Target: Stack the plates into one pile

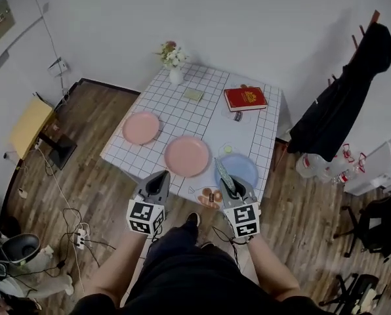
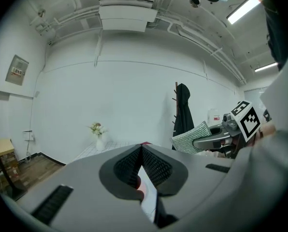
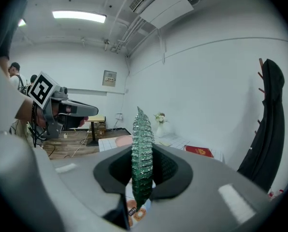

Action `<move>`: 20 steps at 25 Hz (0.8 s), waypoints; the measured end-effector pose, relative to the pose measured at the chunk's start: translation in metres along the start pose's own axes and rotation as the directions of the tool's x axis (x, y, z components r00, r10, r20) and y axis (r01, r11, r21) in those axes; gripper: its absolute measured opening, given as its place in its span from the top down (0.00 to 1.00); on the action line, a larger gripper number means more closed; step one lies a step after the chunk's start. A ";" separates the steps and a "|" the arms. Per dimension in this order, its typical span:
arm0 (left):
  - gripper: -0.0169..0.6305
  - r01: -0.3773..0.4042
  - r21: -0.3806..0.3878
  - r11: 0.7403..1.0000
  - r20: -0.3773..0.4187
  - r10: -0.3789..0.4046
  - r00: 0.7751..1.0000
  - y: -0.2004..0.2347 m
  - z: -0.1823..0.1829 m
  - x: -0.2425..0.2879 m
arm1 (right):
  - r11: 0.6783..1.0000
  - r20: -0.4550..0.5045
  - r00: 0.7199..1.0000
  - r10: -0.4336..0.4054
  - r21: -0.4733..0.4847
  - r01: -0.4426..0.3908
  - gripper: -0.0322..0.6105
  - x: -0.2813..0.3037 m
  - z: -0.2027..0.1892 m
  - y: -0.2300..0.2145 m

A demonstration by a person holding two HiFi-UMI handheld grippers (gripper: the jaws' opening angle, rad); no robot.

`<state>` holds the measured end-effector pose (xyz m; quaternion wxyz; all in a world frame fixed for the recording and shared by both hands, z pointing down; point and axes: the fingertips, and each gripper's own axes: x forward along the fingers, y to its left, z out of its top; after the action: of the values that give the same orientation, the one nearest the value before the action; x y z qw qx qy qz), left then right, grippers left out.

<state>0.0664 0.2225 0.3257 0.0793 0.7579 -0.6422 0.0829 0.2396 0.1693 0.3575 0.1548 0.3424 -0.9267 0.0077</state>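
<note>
No words or numbers are clear enough to read. The red book [image 1: 245, 98] at the far right of the table has a gold mark, too small to read. The wall sign [image 2: 17, 70] on the far left is too small too. The left gripper [image 1: 163, 174] and right gripper [image 1: 232, 186] carry cubes with black-and-white squares, not letters.

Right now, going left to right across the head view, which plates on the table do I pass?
First pink plate → second pink plate → blue plate. The green plate held by the right gripper overlaps the blue one, so it's skipped.
</note>
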 end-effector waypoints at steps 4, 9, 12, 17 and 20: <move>0.98 -0.041 0.003 0.999 -0.006 0.041 0.999 0.015 -0.002 -0.020 | 1.000 -0.007 1.000 0.027 -0.008 -0.027 0.83 0.008 0.006 0.017; 0.98 -0.046 0.008 0.999 -0.016 0.046 0.999 0.039 -0.005 -0.022 | 1.000 -0.021 1.000 0.019 -0.012 -0.020 0.83 0.025 0.011 0.029; 0.98 -0.035 0.007 0.999 -0.027 0.035 0.999 0.057 -0.008 -0.012 | 1.000 -0.005 1.000 -0.001 -0.020 0.001 0.83 0.040 0.022 0.033; 0.98 0.035 0.023 0.999 -0.037 -0.034 0.999 0.094 -0.010 0.017 | 0.997 -0.025 0.997 -0.077 -0.021 0.077 0.83 0.075 0.029 0.036; 0.98 0.097 0.029 0.995 -0.042 -0.096 0.994 0.123 -0.007 0.039 | 0.990 -0.040 0.990 -0.138 -0.016 0.137 0.83 0.101 0.035 0.040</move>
<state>-0.0487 0.1668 0.3429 0.0845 0.7874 -0.6017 0.1045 0.1324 0.1320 0.3575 0.1764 0.4042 -0.8975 -0.0019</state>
